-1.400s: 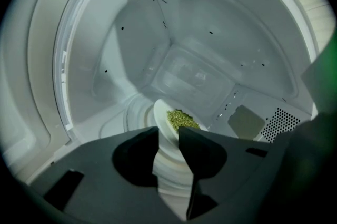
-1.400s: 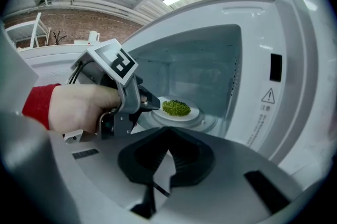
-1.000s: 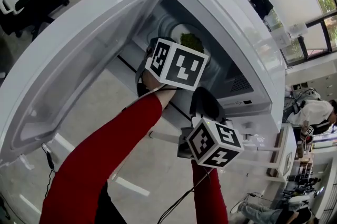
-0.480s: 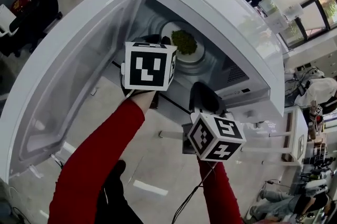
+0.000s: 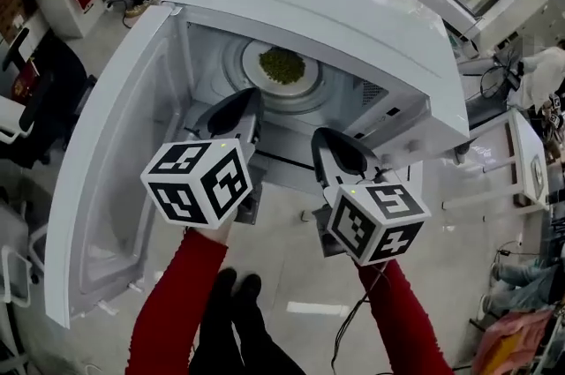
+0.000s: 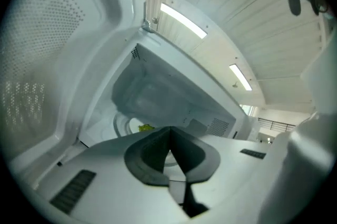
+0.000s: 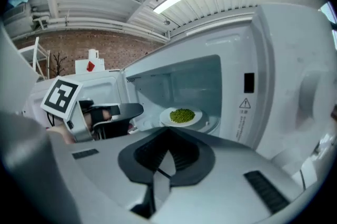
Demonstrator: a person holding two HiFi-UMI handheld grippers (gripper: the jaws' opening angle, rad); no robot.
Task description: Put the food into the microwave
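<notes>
Risks, nearest first: the left gripper [image 5: 240, 110] hangs just beside the white microwave door [image 5: 106, 179], which stands wide open at the frame's left, so a sideways swing could knock the door. The right gripper [image 5: 334, 154] is at the mouth of the white microwave [image 5: 353, 20] (tight spot), and a forward push could clip the sill. The heap of green food [image 5: 282, 63] sits on a white round plate [image 5: 261, 75] deep in the cavity, upper centre, looking placed. The door is not yet shut. Fingers: both grippers' jaws are pressed together and empty.
</notes>
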